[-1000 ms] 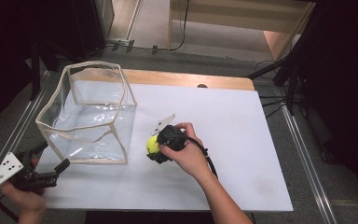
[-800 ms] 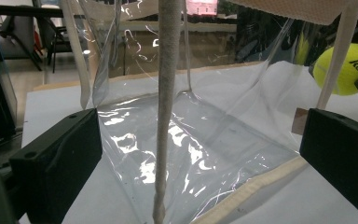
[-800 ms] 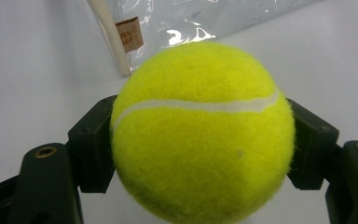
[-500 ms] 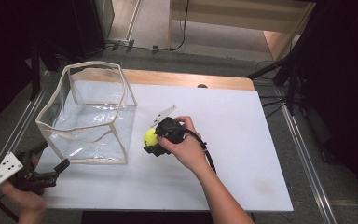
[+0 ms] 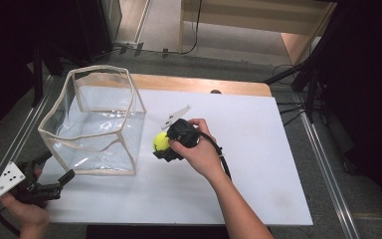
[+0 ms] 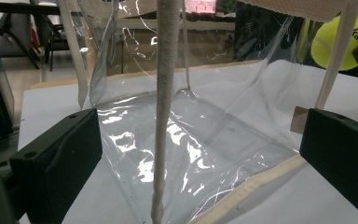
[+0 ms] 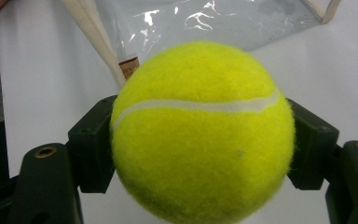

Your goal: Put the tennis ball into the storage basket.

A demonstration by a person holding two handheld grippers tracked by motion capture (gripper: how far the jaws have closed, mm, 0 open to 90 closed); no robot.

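Left gripper waits at the bag's seven o'clock corner, jaws spread, gripping nothing. Bag stands upright, mouth up. Right gripper clamps the ball just off the bag's three o'clock wall; the mouth lies toward its ten o'clock, higher.

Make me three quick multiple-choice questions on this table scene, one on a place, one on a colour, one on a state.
1. Where is the tennis ball?
A. in the clear bag
B. between the right tongs
C. on the floor

2. What colour is the ball?
A. yellow-green
B. red
C. blue

3. How are the left tongs set?
A. shut on the ball
B. shut on a cable
C. open

Answers:
1 B, the right tongs clamp both its sides.
2 A, the felt shows it.
3 C, they stand wide apart before the clear bag.
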